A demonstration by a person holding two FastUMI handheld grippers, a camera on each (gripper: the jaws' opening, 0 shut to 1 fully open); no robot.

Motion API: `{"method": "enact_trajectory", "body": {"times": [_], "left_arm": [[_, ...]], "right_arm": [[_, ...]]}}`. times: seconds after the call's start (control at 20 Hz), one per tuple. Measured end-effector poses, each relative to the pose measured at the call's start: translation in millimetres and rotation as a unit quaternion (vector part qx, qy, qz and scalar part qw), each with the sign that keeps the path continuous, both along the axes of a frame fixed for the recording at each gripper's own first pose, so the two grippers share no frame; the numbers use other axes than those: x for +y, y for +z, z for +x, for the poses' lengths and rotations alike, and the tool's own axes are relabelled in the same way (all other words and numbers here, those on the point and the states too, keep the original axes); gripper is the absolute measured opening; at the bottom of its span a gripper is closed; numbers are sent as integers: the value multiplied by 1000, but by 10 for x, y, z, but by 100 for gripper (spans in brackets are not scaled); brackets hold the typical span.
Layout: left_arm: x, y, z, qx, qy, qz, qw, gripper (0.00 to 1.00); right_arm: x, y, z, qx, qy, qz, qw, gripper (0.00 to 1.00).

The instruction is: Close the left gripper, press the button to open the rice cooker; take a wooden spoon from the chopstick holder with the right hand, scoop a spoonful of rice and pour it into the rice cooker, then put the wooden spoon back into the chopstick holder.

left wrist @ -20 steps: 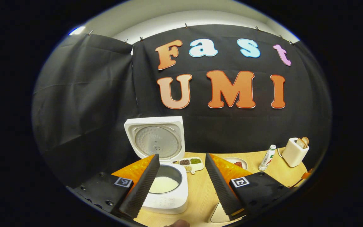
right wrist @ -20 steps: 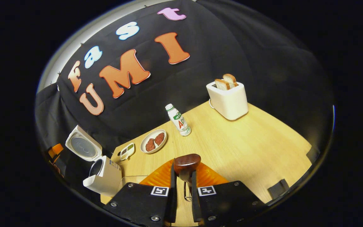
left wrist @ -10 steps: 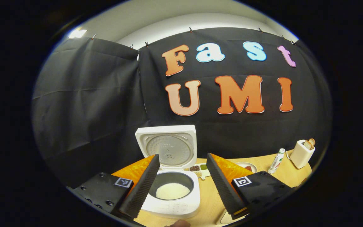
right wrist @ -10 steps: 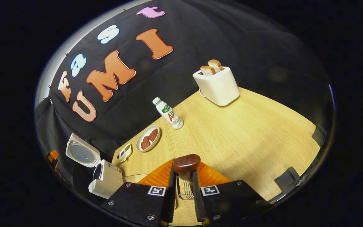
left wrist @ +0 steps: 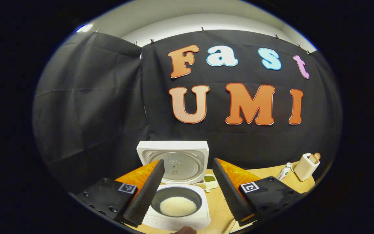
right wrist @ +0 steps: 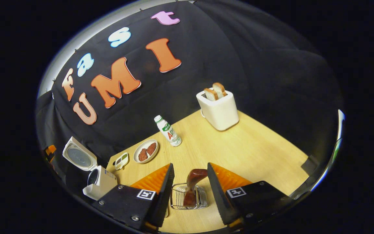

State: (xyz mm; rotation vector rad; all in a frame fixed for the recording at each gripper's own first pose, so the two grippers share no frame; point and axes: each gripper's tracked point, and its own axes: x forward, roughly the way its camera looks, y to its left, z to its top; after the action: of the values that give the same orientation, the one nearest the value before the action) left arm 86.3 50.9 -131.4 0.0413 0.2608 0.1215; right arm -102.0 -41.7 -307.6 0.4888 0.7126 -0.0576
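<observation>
The white rice cooker (left wrist: 174, 214) stands open, its lid (left wrist: 173, 161) raised, with white rice (left wrist: 178, 206) in the dark pot. My left gripper (left wrist: 187, 188) hangs open above and in front of the pot. In the right gripper view the cooker (right wrist: 99, 180) sits at the far left. The brown wooden spoon (right wrist: 193, 183) stands upright in the wire chopstick holder (right wrist: 188, 197) on the table. My right gripper (right wrist: 190, 182) is open on either side of the spoon, not touching it.
A white toaster (right wrist: 218, 109) with bread, a small bottle (right wrist: 168, 130), a plate of red patties (right wrist: 145, 151) and a divided dish of grains (right wrist: 122, 160) sit on the wooden table (right wrist: 255, 149). A person's fingertip (left wrist: 182, 230) shows at the bottom edge.
My right gripper has opened and let go of the spoon, which now stands in the holder. The left gripper has drifted back and left, still open.
</observation>
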Motion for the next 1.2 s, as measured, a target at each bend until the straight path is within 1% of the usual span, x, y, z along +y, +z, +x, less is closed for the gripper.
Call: {"method": "enact_trajectory", "body": {"times": [0.1, 0.2, 0.25, 0.3, 0.35, 0.4, 0.45, 0.5, 0.55, 0.6, 0.65, 0.7, 0.75, 0.8, 0.85, 0.9, 0.95, 1.0, 1.05, 1.1, 1.2], "left_arm": [[100, 173, 159, -9, 5, 2, 1000, 100], [227, 314, 318, -14, 14, -9, 1000, 100], [326, 412, 415, -21, 23, -10, 999, 96], [411, 514, 514, -29, 29, -9, 999, 100], [467, 633, 629, -42, 28, -6, 999, 100], [482, 703, 767, -52, 14, -7, 999, 96], [494, 698, 913, -54, 4, -14, 998, 96], [541, 619, 1018, -40, 1, -30, 999, 96], [612, 563, 1123, -31, 3, -53, 998, 96], [701, 503, 1236, -23, 12, -67, 997, 96], [799, 447, 1354, -17, 17, -68, 997, 99], [878, 398, 1447, -13, 23, -60, 998, 96], [887, 334, 1535, -7, 20, -53, 998, 96], [916, 273, 1616, -2, 20, -46, 999, 99], [918, 170, 1712, 10, 18, -39, 999, 98], [906, 79, 1791, 20, 15, -35, 999, 100], [896, -30, 1882, 31, 13, -34, 999, 98], [868, -145, 1938, 45, 10, -32, 998, 98], [861, -244, 1995, 56, 9, -33, 998, 98], [850, -360, 2036, 70, 9, -32, 997, 100], [884, -562, 2103, 98, 9, -27, 995, 98]], "right_arm": [[-169, 285, 94, -30, -6, -27, 999, 70], [-316, 598, 186, -59, -12, -57, 997, 73], [-384, 754, 227, -71, -14, -73, 995, 77], [-453, 907, 254, -85, -17, -89, 992, 78], [-504, 1076, 287, -100, -19, -104, 989, 80], [-545, 1228, 306, -116, -22, -117, 986, 80], [-574, 1361, 328, -125, -25, -127, 984, 81], [-589, 1478, 324, -135, -29, -132, 982, 81], [-490, 1562, 357, -144, -31, -137, 980, 81], [-621, 1696, 332, -154, -36, -143, 977, 81], [-623, 1785, 340, -161, -39, -149, 975, 82], [-637, 1842, 318, -167, -42, -155, 973, 82], [-641, 1893, 298, -168, -45, -162, 971, 82], [-671, 1923, 266, -170, -49, -171, 969, 82], [-684, 1953, 235, -171, -53, -180, 967, 82], [-701, 1985, 213, -173, -58, -186, 966, 83], [-706, 2011, 188, -173, -61, -189, 965, 87], [-708, 2017, 158, -172, -64, -191, 964, 82], [-704, 2015, 140, -169, -66, -193, 964, 82], [-703, 2014, 124, -168, -68, -194, 964, 82], [-710, 2030, 107, -167, -71, -198, 963, 82]]}}
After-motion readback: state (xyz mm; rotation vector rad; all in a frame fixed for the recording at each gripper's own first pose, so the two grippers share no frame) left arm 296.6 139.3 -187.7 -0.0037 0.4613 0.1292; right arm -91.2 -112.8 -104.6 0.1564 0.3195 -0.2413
